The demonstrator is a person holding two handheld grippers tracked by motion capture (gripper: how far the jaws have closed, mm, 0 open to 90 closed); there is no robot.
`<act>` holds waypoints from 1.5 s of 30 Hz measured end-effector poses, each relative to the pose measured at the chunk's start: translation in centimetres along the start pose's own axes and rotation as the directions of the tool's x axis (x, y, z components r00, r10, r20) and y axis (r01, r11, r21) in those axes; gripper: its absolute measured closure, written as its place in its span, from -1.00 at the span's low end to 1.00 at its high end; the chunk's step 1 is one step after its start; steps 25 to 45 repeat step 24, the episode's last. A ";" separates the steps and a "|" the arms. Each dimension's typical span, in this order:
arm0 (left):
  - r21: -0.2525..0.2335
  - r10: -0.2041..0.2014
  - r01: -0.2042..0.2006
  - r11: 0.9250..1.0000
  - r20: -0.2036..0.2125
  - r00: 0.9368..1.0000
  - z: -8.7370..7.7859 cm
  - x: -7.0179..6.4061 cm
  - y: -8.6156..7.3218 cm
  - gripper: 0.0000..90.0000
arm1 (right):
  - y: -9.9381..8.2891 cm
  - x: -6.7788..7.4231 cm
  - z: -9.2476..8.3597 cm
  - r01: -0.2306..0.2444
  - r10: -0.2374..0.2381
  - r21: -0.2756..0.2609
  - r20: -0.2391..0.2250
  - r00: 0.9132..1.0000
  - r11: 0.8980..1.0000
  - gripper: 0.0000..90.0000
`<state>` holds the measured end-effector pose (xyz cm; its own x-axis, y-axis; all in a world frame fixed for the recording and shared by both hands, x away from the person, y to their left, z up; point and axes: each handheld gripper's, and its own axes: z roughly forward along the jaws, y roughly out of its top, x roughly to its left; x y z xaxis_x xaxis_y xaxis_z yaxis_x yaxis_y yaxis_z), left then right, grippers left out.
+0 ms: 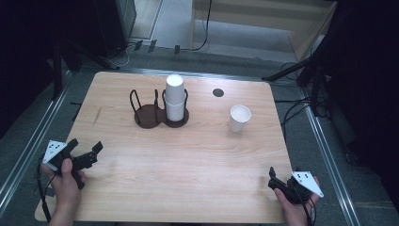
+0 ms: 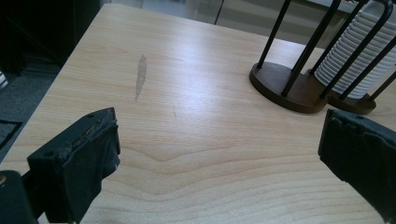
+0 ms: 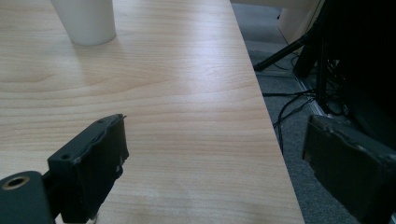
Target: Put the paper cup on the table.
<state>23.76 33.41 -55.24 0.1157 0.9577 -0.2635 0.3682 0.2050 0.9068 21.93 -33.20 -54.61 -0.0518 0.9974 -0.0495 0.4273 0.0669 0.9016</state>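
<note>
A dark brown wire cup holder (image 1: 149,115) stands at the table's back middle, and a stack of white paper cups (image 1: 174,96) fills its right compartment; the left compartment is empty. One white cup (image 1: 239,117) stands alone to the right of it. My left gripper (image 1: 85,145) rests at the near left edge, open, nothing between its jaws. My right gripper (image 1: 272,178) sits at the near right corner, also open and empty. The left gripper view looks past its gripper (image 2: 219,140) to the holder (image 2: 280,84) and stack (image 2: 355,56). In the right gripper view, the single cup (image 3: 86,21) stands beyond the gripper (image 3: 215,144).
The wooden table (image 1: 188,160) has a round black hole (image 1: 218,92) near its back edge and a faint grey smear (image 2: 140,74) at the left. Its right edge (image 3: 266,116) drops to a grey floor with cables and stand legs (image 3: 299,46).
</note>
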 end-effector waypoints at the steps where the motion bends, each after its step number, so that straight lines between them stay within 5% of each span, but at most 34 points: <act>1: 0.001 0.001 -0.001 1.000 0.001 1.000 0.0 0.0 0.0 -1.00 | 0.0 0.0 0.0 0.001 -0.001 0.000 0.000 1.000 1.000 -0.85; 45: 0.005 0.002 -0.002 1.000 0.000 1.000 0.1 0.0 0.0 -1.00 | 0.0 0.0 0.1 -0.006 0.006 0.006 0.005 1.000 1.000 -0.85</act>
